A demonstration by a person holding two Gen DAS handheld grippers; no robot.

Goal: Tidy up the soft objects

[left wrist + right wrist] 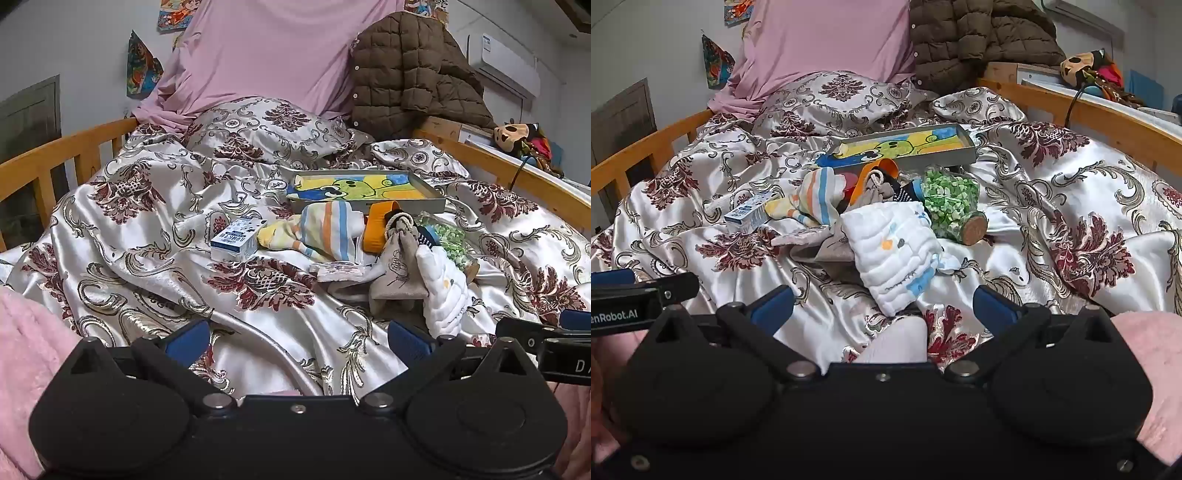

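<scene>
Both of your tools are released and empty: the left tool [297,338] and the right tool [882,304] each hold their blue pads spread wide over the satin bedspread [155,236], with nothing between them. The two sit side by side, low over the near end of the bed, and each shows at the edge of the other's view. The soft things lie in a loose pile in the middle of the bed, ahead of you. Nearest the right tool is a white quilted cloth [897,245], folded and resting on a grey drawstring pouch [397,254]. Behind them you have a striped cloth in orange, blue and yellow [325,230], a dark striped sock [907,194] and an orange item [378,229] that is partly hidden. Mixed in are harder things: a small blue and white carton [236,240] to the left of the pile, and a corked jar of green pieces [951,205] lying on its side to the right. Just beyond the pile sits a grey tray [424,203] holding a flat yellow and blue cartoon cloth [354,186]. A pink fleece sleeve [1156,354] frames the bottom corners.
</scene>
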